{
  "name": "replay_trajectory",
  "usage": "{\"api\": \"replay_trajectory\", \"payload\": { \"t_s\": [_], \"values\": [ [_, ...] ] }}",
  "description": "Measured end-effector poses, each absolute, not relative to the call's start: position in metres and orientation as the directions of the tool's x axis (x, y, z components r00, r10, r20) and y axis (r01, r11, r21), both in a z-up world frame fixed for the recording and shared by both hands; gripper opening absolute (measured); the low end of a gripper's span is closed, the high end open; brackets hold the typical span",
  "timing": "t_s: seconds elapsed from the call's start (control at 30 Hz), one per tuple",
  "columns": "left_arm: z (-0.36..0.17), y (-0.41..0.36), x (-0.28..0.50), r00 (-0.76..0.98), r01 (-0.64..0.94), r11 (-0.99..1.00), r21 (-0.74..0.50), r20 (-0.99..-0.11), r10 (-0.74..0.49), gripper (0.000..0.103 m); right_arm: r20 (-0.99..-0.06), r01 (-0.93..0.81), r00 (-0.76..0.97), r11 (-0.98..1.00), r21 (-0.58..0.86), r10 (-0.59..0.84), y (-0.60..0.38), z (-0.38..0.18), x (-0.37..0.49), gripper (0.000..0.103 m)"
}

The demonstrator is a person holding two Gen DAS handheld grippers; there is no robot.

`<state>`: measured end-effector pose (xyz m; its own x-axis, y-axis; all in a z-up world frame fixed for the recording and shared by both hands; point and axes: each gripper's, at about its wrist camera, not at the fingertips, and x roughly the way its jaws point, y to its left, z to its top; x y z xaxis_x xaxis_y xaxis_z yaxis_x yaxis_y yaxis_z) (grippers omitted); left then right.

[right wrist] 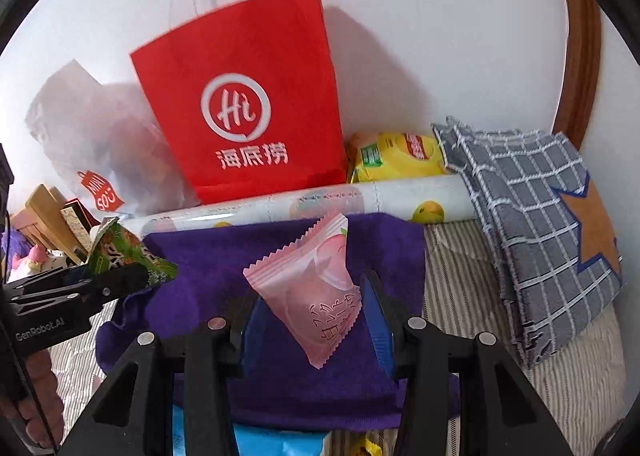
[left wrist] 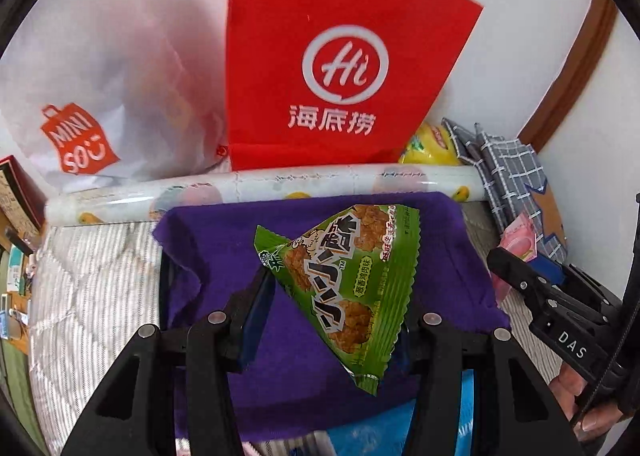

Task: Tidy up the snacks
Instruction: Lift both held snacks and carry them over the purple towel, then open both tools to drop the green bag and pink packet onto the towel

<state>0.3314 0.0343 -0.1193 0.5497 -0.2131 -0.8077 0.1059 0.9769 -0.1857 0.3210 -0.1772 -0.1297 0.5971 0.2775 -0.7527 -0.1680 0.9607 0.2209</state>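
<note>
My left gripper (left wrist: 334, 296) is shut on a green triangular snack packet (left wrist: 344, 280) and holds it above a purple cloth (left wrist: 224, 240). My right gripper (right wrist: 316, 304) is shut on a pink peach snack packet (right wrist: 308, 288) above the same purple cloth (right wrist: 208, 256). The right gripper shows at the right of the left wrist view (left wrist: 520, 272) with the pink packet (left wrist: 520, 240). The left gripper shows at the left of the right wrist view (right wrist: 120, 280) with the green packet (right wrist: 120, 252). A red paper bag (left wrist: 340, 68) (right wrist: 244, 104) stands upright against the wall behind.
A white Miniso bag (left wrist: 100, 104) stands left of the red bag. A rolled printed sheet (right wrist: 360, 196) lies in front of the bags. A yellow packet (right wrist: 396, 156) and a grey checked cloth (right wrist: 532, 216) are at the right. A blue packet (right wrist: 280, 444) lies below on striped bedding (left wrist: 92, 276).
</note>
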Motion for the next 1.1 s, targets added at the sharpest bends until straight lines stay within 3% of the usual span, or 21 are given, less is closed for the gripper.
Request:
{"api": "replay_trajectory", "payload": {
  "t_s": [0.43,1.1],
  "values": [
    [-0.164,0.030,0.357,0.465,0.083,0.985,-0.153,-0.868,-0.174,0.051,-0.822,-0.119,0.504,0.964,0.238,0.265,-0.182,-0.184,0.340,0.044],
    [-0.182,0.028,0.360,0.412,0.048,0.993,-0.104,-0.904,-0.114,0.052,-0.851,-0.111,0.461,0.968,0.224,0.250,-0.180,-0.199,0.341,0.045]
  ]
}}
